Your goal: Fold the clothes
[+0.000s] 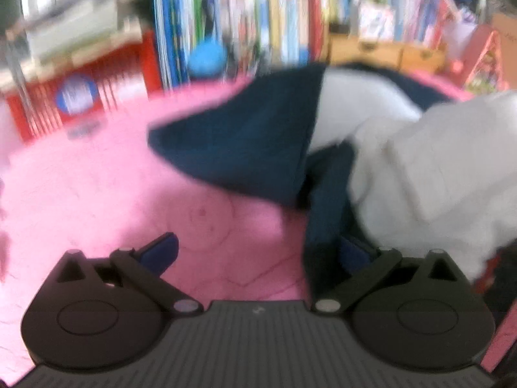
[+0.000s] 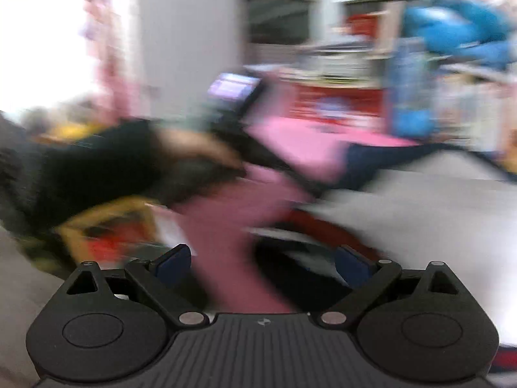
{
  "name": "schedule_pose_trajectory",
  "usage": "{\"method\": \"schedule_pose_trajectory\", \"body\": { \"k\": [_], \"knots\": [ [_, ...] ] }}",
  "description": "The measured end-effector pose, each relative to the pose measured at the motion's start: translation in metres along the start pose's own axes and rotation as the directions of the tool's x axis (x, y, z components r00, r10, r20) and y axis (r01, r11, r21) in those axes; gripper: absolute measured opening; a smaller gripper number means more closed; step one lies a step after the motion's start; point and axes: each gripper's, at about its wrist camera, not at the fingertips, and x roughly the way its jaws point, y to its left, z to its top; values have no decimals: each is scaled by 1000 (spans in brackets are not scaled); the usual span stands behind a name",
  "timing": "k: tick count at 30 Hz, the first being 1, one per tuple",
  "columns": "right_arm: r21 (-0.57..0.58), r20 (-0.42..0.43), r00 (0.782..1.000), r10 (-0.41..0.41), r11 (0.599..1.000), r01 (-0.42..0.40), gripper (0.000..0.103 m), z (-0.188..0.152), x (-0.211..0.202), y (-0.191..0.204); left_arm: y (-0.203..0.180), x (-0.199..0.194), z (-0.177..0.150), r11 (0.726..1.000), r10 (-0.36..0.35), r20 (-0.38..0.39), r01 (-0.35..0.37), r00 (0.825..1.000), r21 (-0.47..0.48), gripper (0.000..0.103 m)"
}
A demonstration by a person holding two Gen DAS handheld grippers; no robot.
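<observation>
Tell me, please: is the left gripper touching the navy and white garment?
Cannot tell. In the left wrist view, the left gripper is open, and the navy and white garment overlaps its right finger, but blur hides contact.

Both the left claw [image 1: 257, 255] and right claw [image 2: 263, 266] are spread wide, gripping nothing.

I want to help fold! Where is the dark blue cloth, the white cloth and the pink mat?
dark blue cloth [image 1: 239, 148], left wrist view, its broad middle.
white cloth [image 1: 429, 174], left wrist view, the bunched middle.
pink mat [image 1: 80, 187], left wrist view, a bare patch.
</observation>
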Motion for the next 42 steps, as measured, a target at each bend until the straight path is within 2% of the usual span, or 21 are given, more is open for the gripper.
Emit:
{"method": "schedule_pose_trajectory", "body": {
  "k": [2, 3, 4, 6, 8, 9, 11, 12, 15, 17, 18, 20, 23, 26, 28, 31, 33, 34, 36, 39, 42],
  "knots": [
    [16, 2, 991, -133, 991, 133, 97, -7, -20, -16, -9, -21, 3, 999, -45, 64, 43, 997, 28, 103],
    [9, -1, 978, -210, 978, 210, 99, -11, -28, -21, -14, -29, 4, 997, -71, 85, 67, 994, 45, 103],
    [-24, -11, 952, -306, 952, 306, 100, -15, -32, -24, -20, -34, 5, 994, -91, 95, 85, 991, 62, 103],
    [-122, -23, 861, -508, 856, 502, 100, -24, -29, -30, -29, -32, 4, 993, -86, 95, 78, 992, 91, 103],
    [-214, -14, 732, -681, 718, 663, 100, -35, -24, -37, -36, -20, 2, 995, -30, 78, 22, 997, 101, 103],
    [-229, -7, 685, -728, 668, 708, 100, -39, -23, -42, -37, -12, 1, 995, -2, 58, -4, 998, 99, 103],
    [-176, -35, 700, -713, 694, 698, 100, -46, -22, -52, -35, 4, -5, 995, 49, 6, -49, 999, 90, 103],
    [-181, -56, 698, -714, 695, 696, 100, -52, -20, -56, -33, 9, -9, 994, 63, -20, -61, 998, 94, 103],
    [-310, -111, 633, -766, 632, 710, 102, -79, -17, -63, -25, 10, -25, 997, 36, -70, -30, 997, 75, 103],
    [-298, -124, 638, -760, 642, 707, 103, -85, -31, -69, -18, 3, -33, 999, 8, -89, -3, 996, 47, 103],
    [-280, -137, 651, -747, 659, 698, 102, -86, -40, -73, -16, 0, -34, 999, -8, -105, 12, 994, 37, 103],
    [-211, -154, 710, -688, 725, 656, 100, -78, -60, -80, -12, -10, -35, 998, -51, -124, 56, 991, 36, 103],
    [-154, -21, 786, -617, 779, 607, 102, -52, -89, -79, -7, -28, -23, 995, -92, -92, 96, 991, 38, 103],
    [-69, 128, 848, -514, 848, 525, 103, -10, -92, -90, -14, -34, 2, 996, -85, -8, 85, 996, 35, 103],
    [-47, 180, 858, -481, 867, 496, 103, 20, -63, -102, -23, -32, 20, 997, -72, 51, 70, 996, 41, 103],
    [-20, 169, 860, -482, 871, 492, 100, 57, -7, -148, -41, -12, 41, 997, -80, 104, 79, 991, 6, 103],
    [13, 78, 871, -484, 875, 485, 91, 69, 31, -182, -52, 4, 48, 993, -109, 108, 112, 988, -24, 103],
    [27, 9, 875, -484, 875, 483, 80, 69, 47, -195, -55, 13, 49, 991, -127, 103, 131, 987, -34, 103],
    [46, -150, 883, -445, 889, 456, 68, 59, 70, -205, -62, 30, 45, 987, -152, 81, 156, 985, -42, 103],
    [19, -312, 883, -351, 927, 375, 67, 31, 74, -198, -67, 50, 31, 980, -194, 30, 195, 981, -46, 103],
    [-50, -350, 882, -314, 947, 317, 67, 32, 56, -187, -69, 61, 10, 975, -207, 11, 207, 978, -82, 103]
  ]
}}
